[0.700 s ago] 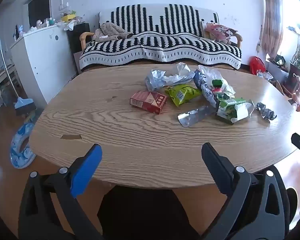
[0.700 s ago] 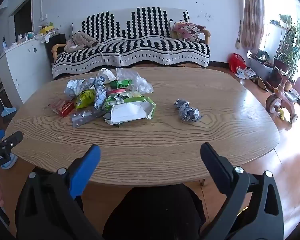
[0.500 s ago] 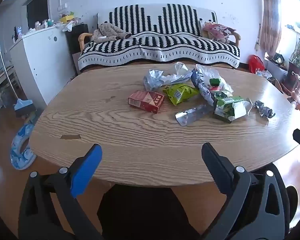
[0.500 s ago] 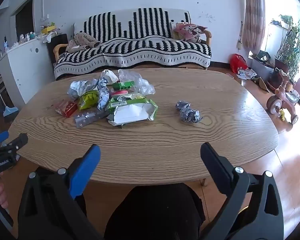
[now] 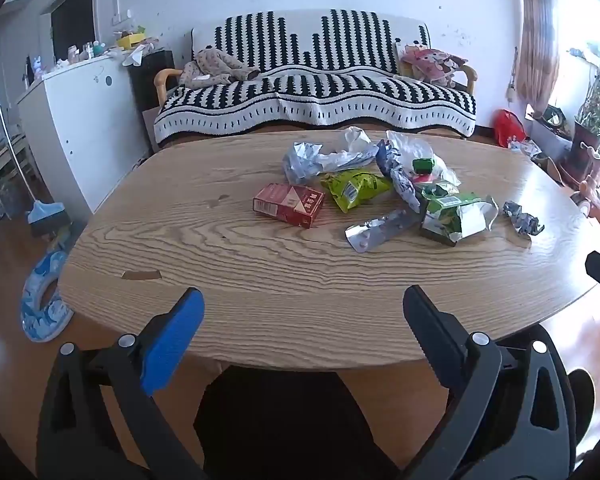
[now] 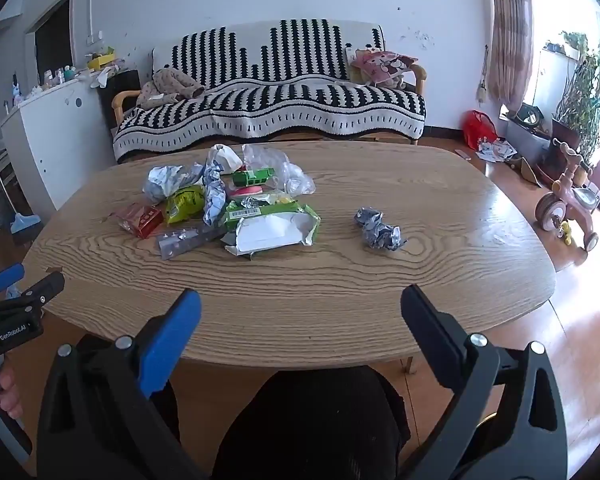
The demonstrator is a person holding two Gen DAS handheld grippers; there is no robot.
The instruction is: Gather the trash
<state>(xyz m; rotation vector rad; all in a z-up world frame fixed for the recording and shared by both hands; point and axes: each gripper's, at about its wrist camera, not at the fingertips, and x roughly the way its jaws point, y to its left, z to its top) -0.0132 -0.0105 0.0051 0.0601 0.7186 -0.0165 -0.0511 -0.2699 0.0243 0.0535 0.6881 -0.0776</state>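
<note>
1. Wood-grain oval bench (image 5: 260, 280) carried all the trash; the pieces lay in a loose cluster toward the far side, well apart from both grippers.
2. Left gripper (image 5: 302, 312) hung over the near bench edge with its jaws fully apart and nothing between them. Right gripper (image 6: 300, 312) stood the same: jaws wide apart, empty.
3. Red rectangular cardboard box (image 5: 289, 204) lay flat at the left of the cluster. It looked stiff and light; a grip across its short sides should hold.
4. Yellow-green crinkled snack bag (image 5: 356, 189) and the torn green-and-white paper carton (image 6: 272, 226) appeared soft and light. Both would likely crush under pressure, so a pinch on a raised fold or torn flap is advised.
5. Silver foil blister strip (image 5: 376, 231) lay thin and flat on the bench; it looked slippery and hard to get under.
6. Crumpled grey foil ball (image 6: 378, 229) sat alone to the right, apart from the rest. Its bulk offered the easiest grip for the right gripper.
7. Clear plastic wrap (image 6: 290, 174) and the pale crumpled wrappers behind overlapped; their count and edges could not be made out.
8. No bin or bag for the trash appeared in either view.
</note>
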